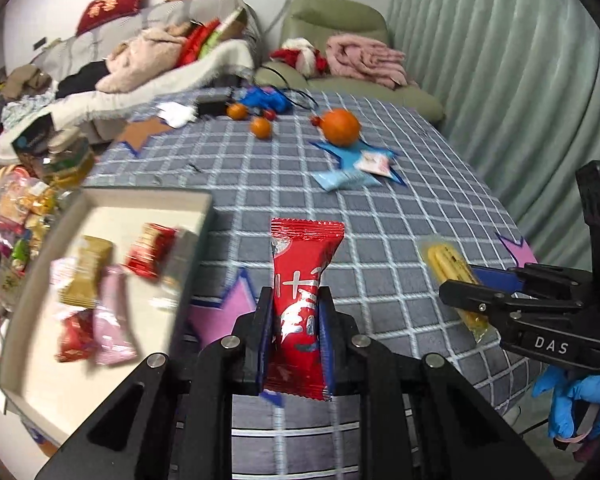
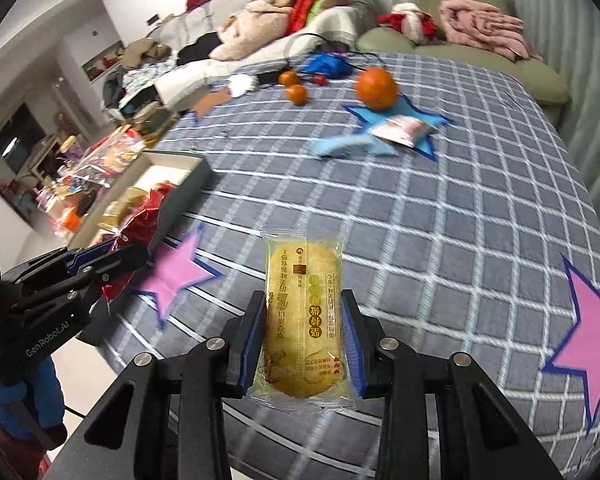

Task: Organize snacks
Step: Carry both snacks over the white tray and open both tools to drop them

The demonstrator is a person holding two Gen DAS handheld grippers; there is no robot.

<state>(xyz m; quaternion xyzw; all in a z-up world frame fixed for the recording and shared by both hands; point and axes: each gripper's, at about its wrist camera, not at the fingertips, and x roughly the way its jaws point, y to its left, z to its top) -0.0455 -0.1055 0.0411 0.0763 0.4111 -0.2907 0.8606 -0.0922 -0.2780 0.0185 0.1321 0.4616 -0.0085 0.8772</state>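
Left gripper (image 1: 294,312) jaws clamp a red snack (image 1: 306,276), right gripper (image 2: 304,332) a yellow snack (image 2: 304,312); next, carry both into the box (image 1: 148,200).

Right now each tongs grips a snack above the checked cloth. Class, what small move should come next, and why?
Probably carry the left tongs, shut on the red packet, sideways over the open box. The box sits just beside it and already holds similar wrapped snacks; the right tongs with the yellow cake packet can follow.

We get even, softish indoor light, no hard shadows. Glare on the red wrapper (image 1: 304,292). Box contents (image 1: 100,280) at left smeared w/ motion blur; fisheye bends edges, corners black.
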